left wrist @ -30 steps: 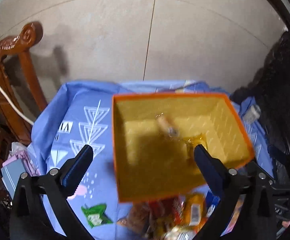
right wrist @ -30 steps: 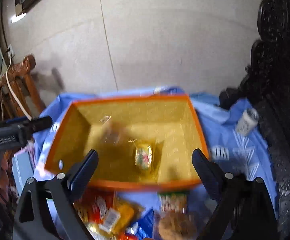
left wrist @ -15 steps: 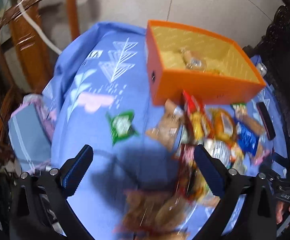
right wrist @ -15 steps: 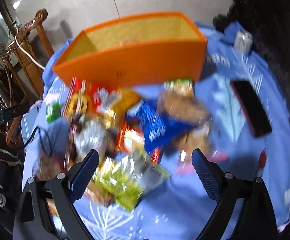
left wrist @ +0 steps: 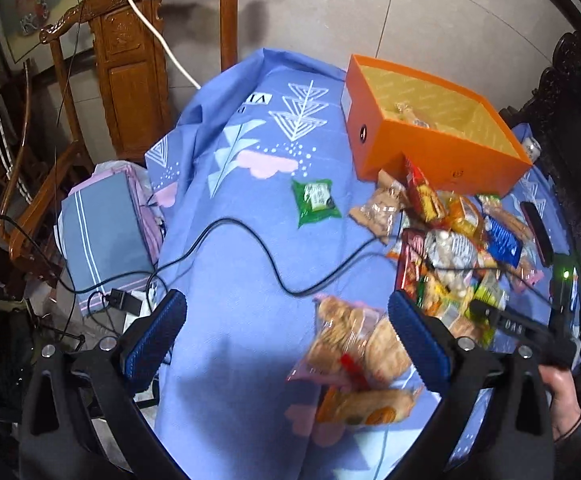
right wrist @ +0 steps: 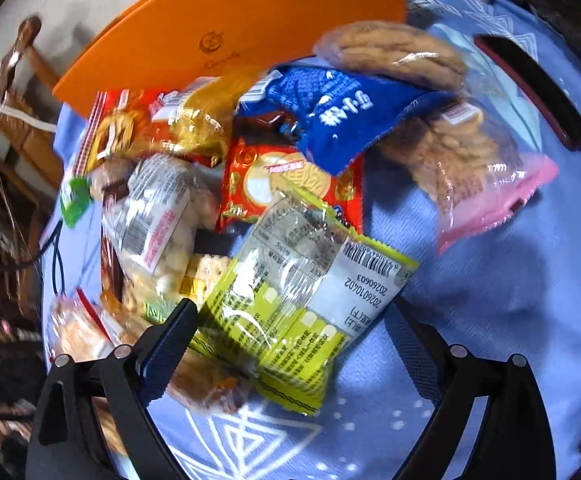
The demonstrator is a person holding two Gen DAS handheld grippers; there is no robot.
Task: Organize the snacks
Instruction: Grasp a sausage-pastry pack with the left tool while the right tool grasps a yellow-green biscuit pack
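Note:
An orange box (left wrist: 430, 140) with a few snacks inside stands at the far right of the blue cloth; its wall shows in the right wrist view (right wrist: 218, 36). A pile of snack packets (left wrist: 450, 248) lies in front of it. My left gripper (left wrist: 286, 336) is open above the cloth, with a clear bag of biscuits (left wrist: 350, 344) between its fingers. My right gripper (right wrist: 290, 332) is open and low over the pile, around a yellow-green packet (right wrist: 302, 304). A blue packet (right wrist: 338, 112) and a red biscuit packet (right wrist: 282, 180) lie beyond.
A green packet (left wrist: 316, 202) lies alone mid-cloth. A black cable (left wrist: 250, 248) crosses the cloth. A dark phone (right wrist: 530, 92) lies right of the pile. A wooden chair (left wrist: 130, 60) and folded cloths (left wrist: 106, 232) stand left of the table.
Both grippers have pulled back from over the orange box and dropped toward the snack pile. The right one has come close onto the yellow-green packet; the left has swung left and back.

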